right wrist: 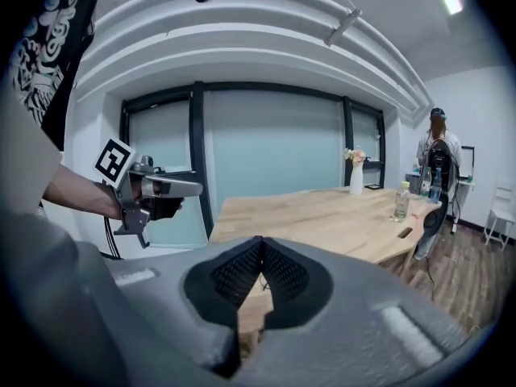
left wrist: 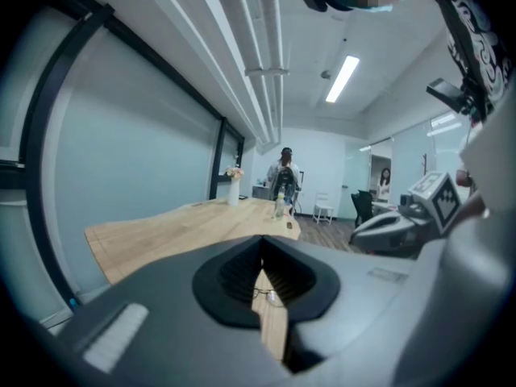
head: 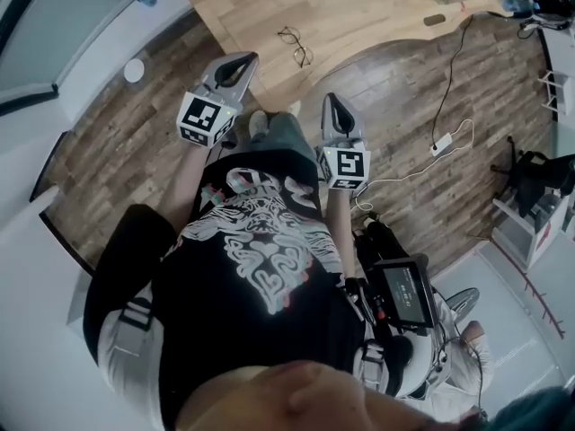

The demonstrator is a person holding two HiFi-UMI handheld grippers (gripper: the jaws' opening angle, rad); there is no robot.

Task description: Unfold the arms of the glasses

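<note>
A pair of thin dark-framed glasses [head: 296, 46] lies on the near part of the light wooden table [head: 359, 7], beyond both grippers. In the head view my left gripper [head: 243, 58] hovers over the floor by the table's edge, down-left of the glasses, its jaws shut and holding nothing. My right gripper [head: 330, 98] is held further back over the floor, also shut and holding nothing. In the left gripper view the glasses [left wrist: 268, 297] show small through the gap under the closed jaw tips [left wrist: 260, 240]. The right gripper view shows its own closed tips [right wrist: 260, 242] and the left gripper [right wrist: 153, 188] off to the left.
A white vase [right wrist: 356, 180] and a water bottle [right wrist: 401, 201] stand far down the table, with a person [right wrist: 438, 147] behind them. A white cable with a power adapter [head: 445, 142] lies on the wooden floor to the right. Glass walls run along the left side.
</note>
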